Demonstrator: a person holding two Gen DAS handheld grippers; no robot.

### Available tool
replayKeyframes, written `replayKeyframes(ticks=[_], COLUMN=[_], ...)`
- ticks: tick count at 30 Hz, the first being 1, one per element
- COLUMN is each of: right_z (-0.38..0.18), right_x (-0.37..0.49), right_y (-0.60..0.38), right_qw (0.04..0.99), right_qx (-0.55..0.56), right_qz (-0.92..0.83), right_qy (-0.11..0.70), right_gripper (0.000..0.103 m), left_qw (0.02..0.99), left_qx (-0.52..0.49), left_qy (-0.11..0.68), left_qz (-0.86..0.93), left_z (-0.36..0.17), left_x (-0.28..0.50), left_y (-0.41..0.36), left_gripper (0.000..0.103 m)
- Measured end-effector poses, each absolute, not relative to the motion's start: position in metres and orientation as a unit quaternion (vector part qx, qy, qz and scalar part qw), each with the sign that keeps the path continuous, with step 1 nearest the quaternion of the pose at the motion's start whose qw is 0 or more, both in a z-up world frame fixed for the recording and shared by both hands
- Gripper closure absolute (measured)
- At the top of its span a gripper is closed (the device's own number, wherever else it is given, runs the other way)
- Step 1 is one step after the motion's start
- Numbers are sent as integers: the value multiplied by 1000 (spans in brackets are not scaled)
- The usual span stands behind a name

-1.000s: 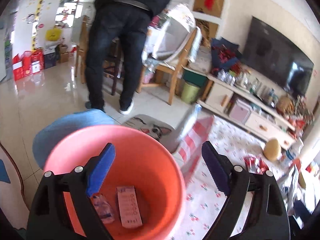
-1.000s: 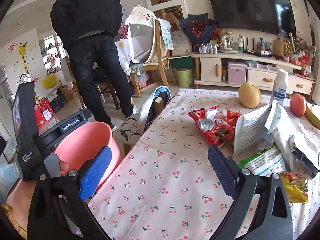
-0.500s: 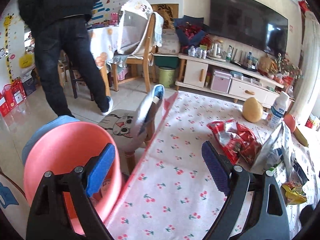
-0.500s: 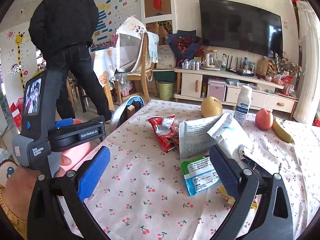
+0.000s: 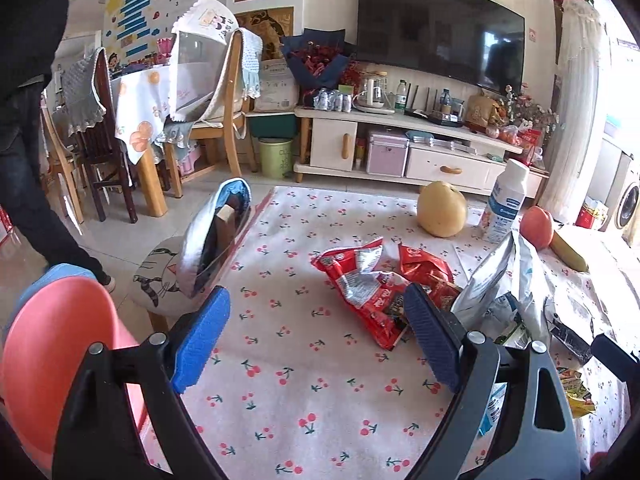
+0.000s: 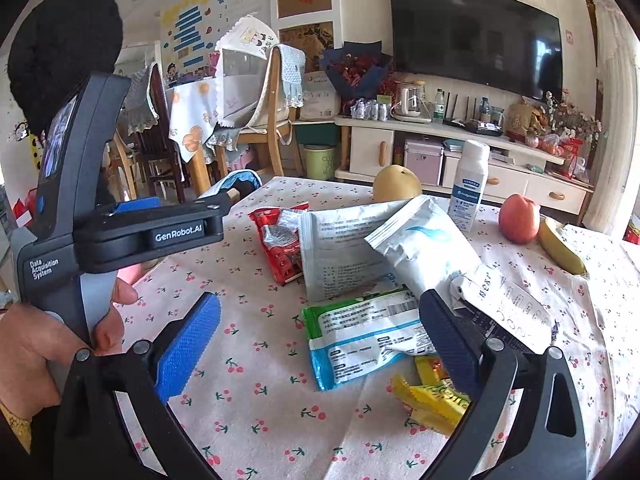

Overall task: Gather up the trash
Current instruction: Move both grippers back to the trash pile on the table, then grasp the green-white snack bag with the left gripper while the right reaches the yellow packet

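Observation:
Empty wrappers lie on the cherry-print tablecloth (image 5: 288, 360): a red snack bag (image 5: 372, 292) (image 6: 280, 244), white foil bags (image 6: 380, 248) (image 5: 504, 280), a green and blue packet (image 6: 360, 336) and yellow wrappers (image 6: 436, 400). A pink bin (image 5: 52, 360) stands beside the table at the left. My left gripper (image 5: 316, 336) is open and empty over the table, just short of the red bag. My right gripper (image 6: 324, 340) is open and empty, low over the green packet. The left gripper's body (image 6: 120, 232) shows in the right wrist view.
A pear (image 5: 442, 210), a white bottle (image 5: 504, 204), an apple (image 5: 536, 226) and a banana (image 6: 560, 246) stand at the table's far side. A chair with a cat cushion (image 5: 168, 276) is at the left edge. A person in black (image 5: 28, 120) stands beyond.
Both grippers swung right from the pink bin toward the wrappers on the table. The left gripper left the bin and now faces the red bag. Both stayed open.

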State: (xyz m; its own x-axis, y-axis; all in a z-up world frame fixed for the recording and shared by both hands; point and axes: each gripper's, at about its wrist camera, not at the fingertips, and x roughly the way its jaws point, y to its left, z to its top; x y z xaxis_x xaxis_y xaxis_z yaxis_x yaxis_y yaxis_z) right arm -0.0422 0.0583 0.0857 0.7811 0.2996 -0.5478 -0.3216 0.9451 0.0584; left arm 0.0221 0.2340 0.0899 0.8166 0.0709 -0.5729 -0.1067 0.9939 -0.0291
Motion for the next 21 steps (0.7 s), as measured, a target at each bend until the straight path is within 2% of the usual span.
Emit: replayKeyframes(ticks=[9,21], right_z=[83,85], right_x=[-13,6], right_y=[12,-56], right_qw=[942,929], right_qx=[65,141], right_qz=[103,58], right_qy=[313,336], right_gripper=[5,5], left_qw=[952,936], left_qx=[-11,-94], left_qy=[305,335], left_qz=[-10,-63], left_z=[85,77], left_x=[32,47], left_y=[221,245], left_gripper=[14,14])
